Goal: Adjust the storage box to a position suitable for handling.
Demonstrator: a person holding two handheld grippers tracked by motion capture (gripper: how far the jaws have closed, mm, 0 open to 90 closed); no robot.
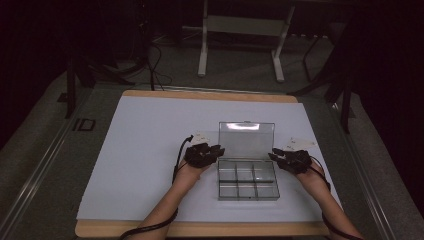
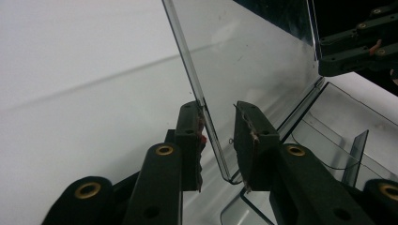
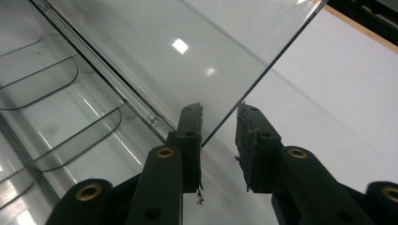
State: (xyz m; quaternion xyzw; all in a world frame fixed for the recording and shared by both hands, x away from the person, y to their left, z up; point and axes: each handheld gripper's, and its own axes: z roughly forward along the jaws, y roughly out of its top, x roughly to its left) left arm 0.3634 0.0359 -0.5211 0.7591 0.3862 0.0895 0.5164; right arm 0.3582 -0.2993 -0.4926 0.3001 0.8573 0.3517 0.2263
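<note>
In the high view a white sheet [image 1: 150, 150] covers most of a wooden table [image 1: 210, 229], whose bare edge shows along the top and bottom of the sheet. Wide open sheet lies at the left and upper part of the frame; on the right the sheet ends just beyond the right hand.

The clear plastic box [image 1: 248, 181] sits right of centre in the lower half of that frame, near the sheet's lower edge. Its base is split into six compartments, three across and two deep, and its lid [image 1: 246, 140] stands up at the far side, hinged open.

The left gripper [image 1: 212, 151] rests at the box's left edge, the right gripper [image 1: 278, 156] at its right edge, at the level of the hinge.

In the left gripper view the jaws stand apart with the lid's side edge [image 2: 202, 101] between them: it lies against the left pad, clear of the right one. In the right gripper view the jaws are likewise spread, the lid's other edge [image 3: 263, 75] running down between them, close by the left pad with a gap to the right one
</note>
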